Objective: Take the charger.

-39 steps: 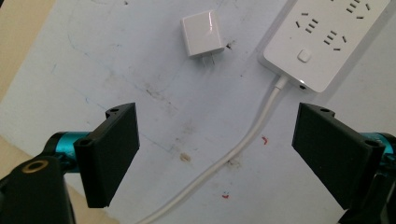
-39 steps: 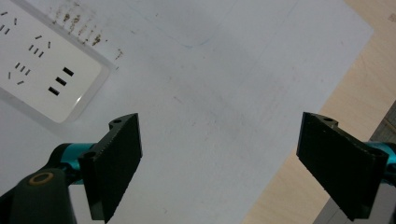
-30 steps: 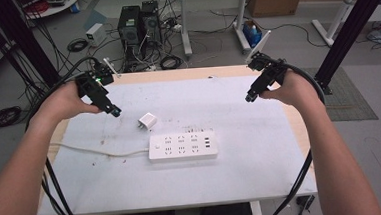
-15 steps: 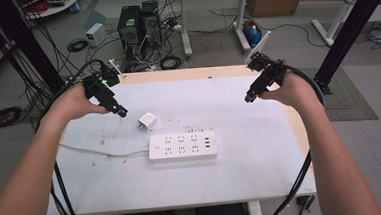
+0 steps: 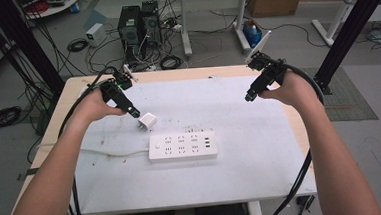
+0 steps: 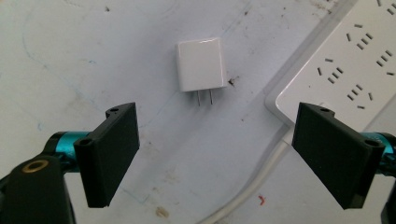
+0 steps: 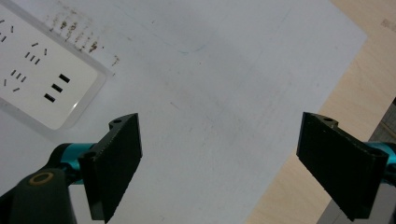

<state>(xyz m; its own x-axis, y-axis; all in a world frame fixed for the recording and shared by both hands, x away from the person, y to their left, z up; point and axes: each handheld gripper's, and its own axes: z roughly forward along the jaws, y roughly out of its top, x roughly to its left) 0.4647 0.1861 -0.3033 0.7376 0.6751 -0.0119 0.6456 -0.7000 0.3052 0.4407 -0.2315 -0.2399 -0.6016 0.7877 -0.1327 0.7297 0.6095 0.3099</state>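
Observation:
A small white plug adapter (image 5: 147, 121) lies flat on the white mat, its two prongs showing in the left gripper view (image 6: 201, 65). Just in front of it lies a white power strip (image 5: 182, 146) with several sockets and USB ports; one corner of it sits at the right of the left gripper view (image 6: 345, 60), and its USB end is at the upper left of the right gripper view (image 7: 42, 79). My left gripper (image 5: 132, 112) hovers just left of the adapter, open and empty (image 6: 217, 158). My right gripper (image 5: 248, 97) is held open and empty over the mat's far right (image 7: 219, 165).
The power strip's white cable (image 5: 111, 153) runs left across the mat (image 5: 262, 168). The wooden table edge (image 5: 300, 131) borders the mat on the right. Computer towers (image 5: 138, 23) and loose cables sit on the floor behind the table.
My left gripper has moved right and down toward the adapter, ending just beside it. The right gripper has stayed in place.

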